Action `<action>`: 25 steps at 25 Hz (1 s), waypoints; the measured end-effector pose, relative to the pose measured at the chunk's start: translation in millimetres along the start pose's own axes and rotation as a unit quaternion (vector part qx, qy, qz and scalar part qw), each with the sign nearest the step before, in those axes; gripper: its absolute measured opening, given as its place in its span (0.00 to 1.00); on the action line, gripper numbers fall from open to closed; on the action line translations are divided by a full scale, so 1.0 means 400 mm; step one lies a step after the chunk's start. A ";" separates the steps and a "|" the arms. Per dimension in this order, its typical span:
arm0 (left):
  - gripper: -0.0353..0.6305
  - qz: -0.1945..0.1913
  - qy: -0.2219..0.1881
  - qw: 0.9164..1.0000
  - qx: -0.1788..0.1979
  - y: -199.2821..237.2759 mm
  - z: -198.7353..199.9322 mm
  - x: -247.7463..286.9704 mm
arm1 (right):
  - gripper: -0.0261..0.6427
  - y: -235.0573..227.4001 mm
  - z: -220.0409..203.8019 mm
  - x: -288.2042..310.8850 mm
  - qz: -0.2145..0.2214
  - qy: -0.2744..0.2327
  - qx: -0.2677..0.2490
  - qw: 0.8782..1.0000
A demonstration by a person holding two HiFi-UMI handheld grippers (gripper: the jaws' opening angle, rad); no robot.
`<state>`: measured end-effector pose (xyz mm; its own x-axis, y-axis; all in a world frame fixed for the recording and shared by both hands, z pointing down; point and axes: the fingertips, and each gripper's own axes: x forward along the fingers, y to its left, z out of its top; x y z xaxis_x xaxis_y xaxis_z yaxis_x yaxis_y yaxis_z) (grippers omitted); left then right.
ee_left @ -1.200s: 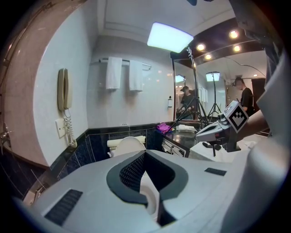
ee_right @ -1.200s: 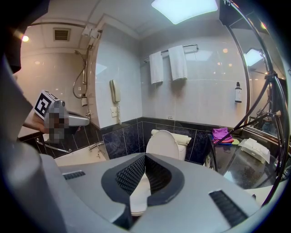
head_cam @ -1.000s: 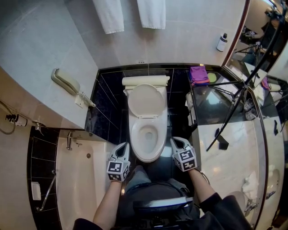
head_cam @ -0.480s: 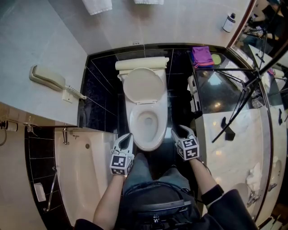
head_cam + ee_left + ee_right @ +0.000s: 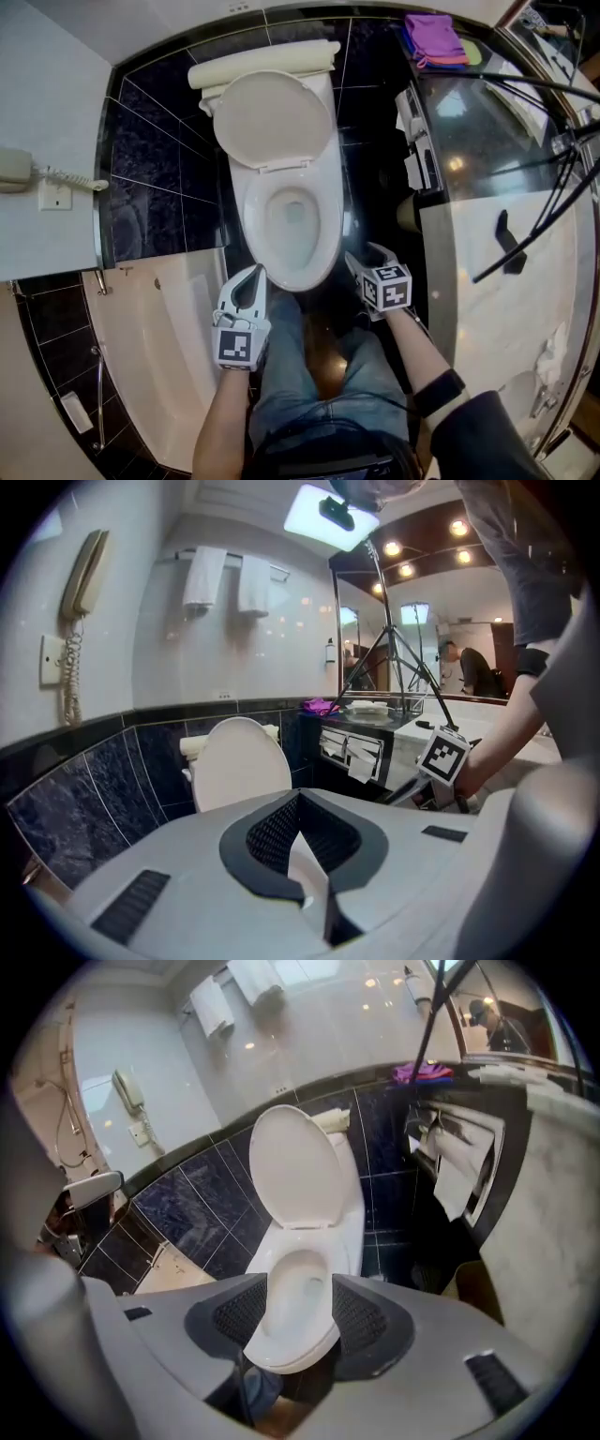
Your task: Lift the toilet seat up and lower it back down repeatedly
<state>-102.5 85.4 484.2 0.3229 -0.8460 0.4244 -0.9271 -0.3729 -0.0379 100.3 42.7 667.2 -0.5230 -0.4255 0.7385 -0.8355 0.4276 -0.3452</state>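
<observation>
Bathtub (image 5: 159, 366) ran along your left. The toilet bowl (image 5: 246, 211) stood ahead of your knees, and the toilet seat (image 5: 272, 120) was raised, leaning back against the tank (image 5: 262, 64). Your left gripper (image 5: 255, 274) sat just beside the bowl's front left, jaws seemingly together on nothing. Your right gripper (image 5: 364, 255), at the bowl's front right, had just been opening. Its jaws stood apart, gripping nothing.

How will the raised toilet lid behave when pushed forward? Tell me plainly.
The lid looks like rigid moulded plastic, so it should swing stiffly about its hinge, not flex. Leaning back near the tank, it probably needs only a light push before dropping toward the bowl. Its glossy surface is likely slippery.
</observation>
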 end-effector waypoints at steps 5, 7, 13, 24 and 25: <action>0.05 0.013 0.000 0.999 -0.032 -0.022 -0.164 0.067 | 0.39 -0.068 -0.196 0.179 0.029 0.030 0.105 0.994; 0.05 0.013 0.006 0.999 -0.037 -0.030 -0.230 0.083 | 0.39 -0.088 -0.264 0.234 0.037 0.039 0.140 0.989; 0.05 0.022 0.026 0.999 -0.041 -0.018 -0.362 0.121 | 0.39 -0.127 -0.389 0.360 0.047 0.059 0.186 0.980; 0.05 0.018 0.039 0.998 -0.041 0.013 -0.456 0.157 | 0.38 -0.114 -0.453 0.501 0.089 0.051 0.298 0.949; 0.05 0.019 0.038 0.998 -0.041 0.015 -0.459 0.158 | 0.34 -0.116 -0.456 0.507 0.087 0.052 0.304 0.947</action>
<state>-122.5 99.8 676.9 0.2756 -0.8263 0.4912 -0.9516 -0.3067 0.0180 63.9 82.0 938.4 -0.6692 -0.2971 0.6811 -0.6967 -0.0679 -0.7142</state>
